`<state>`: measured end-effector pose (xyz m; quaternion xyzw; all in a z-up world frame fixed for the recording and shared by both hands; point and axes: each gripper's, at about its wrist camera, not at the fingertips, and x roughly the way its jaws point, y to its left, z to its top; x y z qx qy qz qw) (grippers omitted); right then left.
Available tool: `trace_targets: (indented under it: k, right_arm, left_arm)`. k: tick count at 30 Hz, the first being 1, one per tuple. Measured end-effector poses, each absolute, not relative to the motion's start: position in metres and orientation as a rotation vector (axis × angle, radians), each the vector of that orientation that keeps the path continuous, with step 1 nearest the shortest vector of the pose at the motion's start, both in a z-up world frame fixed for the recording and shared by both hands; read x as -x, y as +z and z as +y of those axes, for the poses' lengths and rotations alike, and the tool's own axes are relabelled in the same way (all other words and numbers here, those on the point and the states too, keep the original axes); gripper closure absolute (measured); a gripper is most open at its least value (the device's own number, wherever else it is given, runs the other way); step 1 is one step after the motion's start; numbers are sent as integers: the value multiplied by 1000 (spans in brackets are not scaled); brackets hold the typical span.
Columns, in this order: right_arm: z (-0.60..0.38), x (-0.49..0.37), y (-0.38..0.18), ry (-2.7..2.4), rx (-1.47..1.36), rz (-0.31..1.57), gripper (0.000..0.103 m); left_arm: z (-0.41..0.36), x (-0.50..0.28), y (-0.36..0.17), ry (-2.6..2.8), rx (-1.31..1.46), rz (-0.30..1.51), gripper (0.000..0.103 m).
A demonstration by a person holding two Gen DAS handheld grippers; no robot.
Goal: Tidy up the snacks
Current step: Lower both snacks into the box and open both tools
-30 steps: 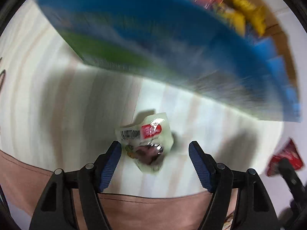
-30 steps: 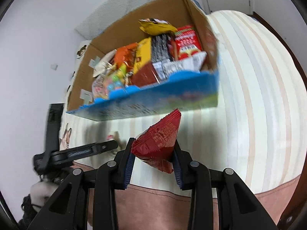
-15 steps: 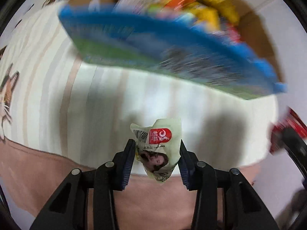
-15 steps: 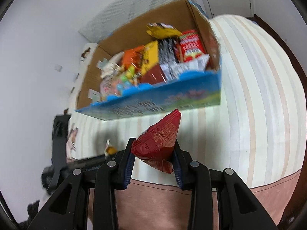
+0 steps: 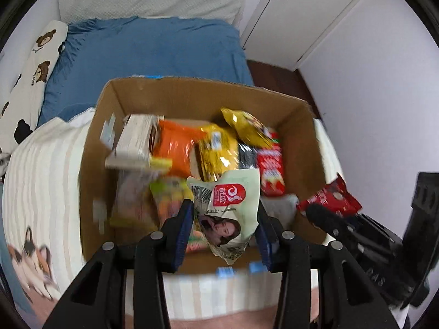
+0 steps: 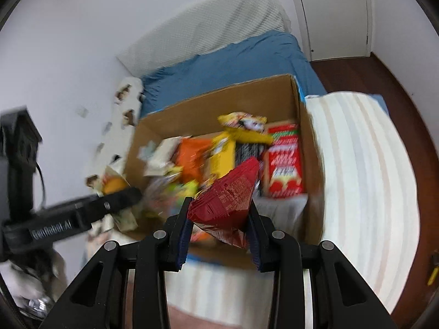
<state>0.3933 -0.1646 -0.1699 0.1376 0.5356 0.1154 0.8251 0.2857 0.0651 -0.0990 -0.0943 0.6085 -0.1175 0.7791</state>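
Observation:
My left gripper [image 5: 223,213] is shut on a pale green snack packet [image 5: 229,213] with a red logo, held above the near part of an open cardboard box [image 5: 90,148]. My right gripper [image 6: 218,219] is shut on a dark red snack packet [image 6: 225,203] over the same box [image 6: 304,126]. Inside the box lie several snacks: an orange bag [image 5: 175,148], yellow bags [image 5: 219,150], a red pack [image 5: 271,170] and a white carton [image 5: 134,142]. At the right of the left wrist view the right gripper [image 5: 326,213] shows with its red packet [image 5: 332,197]. The left gripper [image 6: 115,197] shows at the left of the right wrist view.
The box rests on a cream striped blanket [image 5: 41,181] on a bed with a blue sheet [image 5: 148,52]. A bear-print pillow [image 5: 30,76] lies along the left. White walls, a white door [image 6: 334,13] and dark wood floor [image 6: 389,76] lie to the right.
The left gripper closed on the pale green packet on the blanket and lifted it. Both grippers rose and moved over the box, whose inside is now in view from above.

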Motion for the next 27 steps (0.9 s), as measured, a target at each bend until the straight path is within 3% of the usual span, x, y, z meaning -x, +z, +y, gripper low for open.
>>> trace_targets:
  k: [9,10,11,13,14,15,16,27]
  right_arm:
    - [-157,-458,-226,161,-184,1307,63]
    - [-157,-460,-230,151,-188,1321,54]
    - [-158,-460,-233,145,-192,1331,31]
    - [-157,-460,-235,139,-179,1340,9]
    - [-157,-460,-235,135,-174,1343,9]
    - [-157,-459,-236,136,-168,1351,9]
    - [-156,-459,-237,136,-160,1362,9]
    - [-150,-438,-234,81,-110,1383,3]
  left_arm:
    - [57,-345,-163,-205,114,1440,61]
    - [58,-345,-169,-194,109,1455,61]
    - [59,-345,-173,-186,108,1464,61]
    - [62,-346,-179,-179,103,1472,55]
    - [63,-345,-179,-178,99,1472,46]
    - [63,-344,-181,-178,89,1470,24]
    - [64,-342,-180,-178,76,1466,8]
    - [87,-307,-162,-123,95,1413,7]
